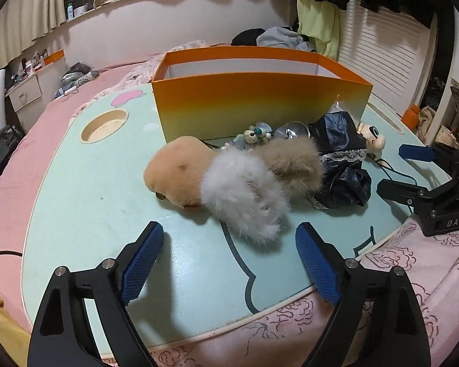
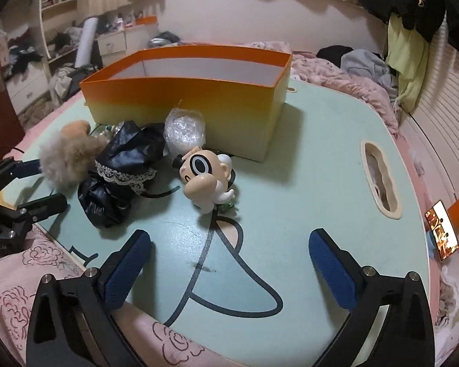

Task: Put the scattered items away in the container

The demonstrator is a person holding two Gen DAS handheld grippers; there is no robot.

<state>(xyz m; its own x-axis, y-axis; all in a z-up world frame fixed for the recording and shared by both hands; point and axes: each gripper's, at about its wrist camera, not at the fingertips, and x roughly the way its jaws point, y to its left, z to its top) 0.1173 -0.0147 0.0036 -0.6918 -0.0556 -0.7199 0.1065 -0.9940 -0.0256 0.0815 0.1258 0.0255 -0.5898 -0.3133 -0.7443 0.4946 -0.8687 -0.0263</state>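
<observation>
Pale green and printed with a cartoon outline, the lap table sits on a pink bed in a cluttered bedroom. Toward its far side stands the orange box, open on top and, as far as I can see into it, holding nothing yet. Every scattered item lies on the table in front of it: a tan plush toy with a white fluffy pompom and a beige one against it, some beads and trinkets, a black lace-trimmed pouch, a clear plastic wad and a cream figurine.

My left gripper hovers just short of the white pompom, blue pads wide apart with nothing between them. My right gripper is equally spread and empty, aimed at the figurine, which stands a little beyond the pads.

I judge this to be the reach for a first pick, with nothing tidied so far. Next I should push each claw forward until the pads straddle its target, then squeeze: gently on the pompom, which will compress, and across the figurine's body rather than its round, slippery head.
</observation>
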